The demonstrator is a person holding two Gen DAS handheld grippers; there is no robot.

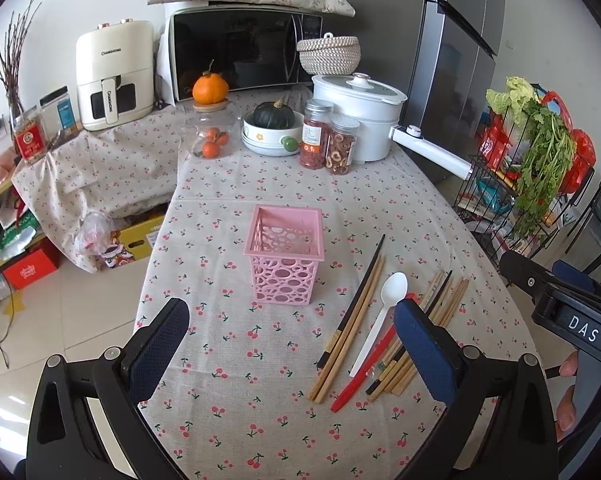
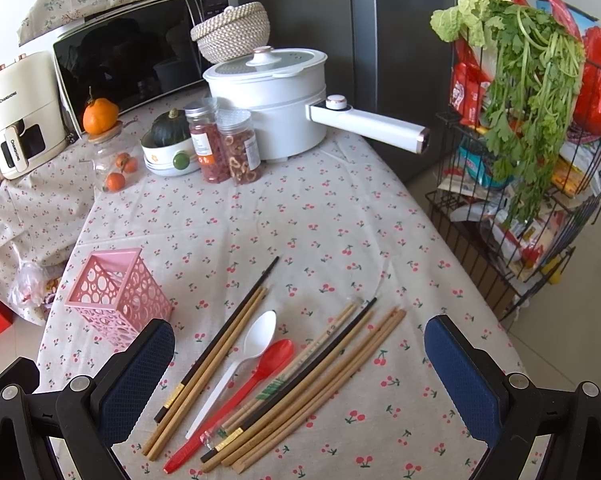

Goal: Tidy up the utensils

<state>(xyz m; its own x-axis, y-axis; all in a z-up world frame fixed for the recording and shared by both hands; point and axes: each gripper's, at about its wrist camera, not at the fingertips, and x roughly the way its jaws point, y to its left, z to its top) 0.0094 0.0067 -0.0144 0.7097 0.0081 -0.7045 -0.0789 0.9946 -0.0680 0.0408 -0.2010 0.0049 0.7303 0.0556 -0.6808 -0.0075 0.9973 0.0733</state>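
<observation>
Both grippers hang over the cherry-print tablecloth (image 2: 320, 216), jaws spread wide and holding nothing.

In the left wrist view the left gripper (image 1: 290, 328) faces the pink holder (image 1: 285, 255), upright at 12 o'clock; the right gripper (image 2: 300, 344) hovers above the loose utensils. In the right wrist view the white spoon (image 2: 240, 364) and red spoon (image 2: 256, 380) lie side by side between two bundles of chopsticks (image 2: 320, 376), with the holder at 10 o'clock of them.
</observation>
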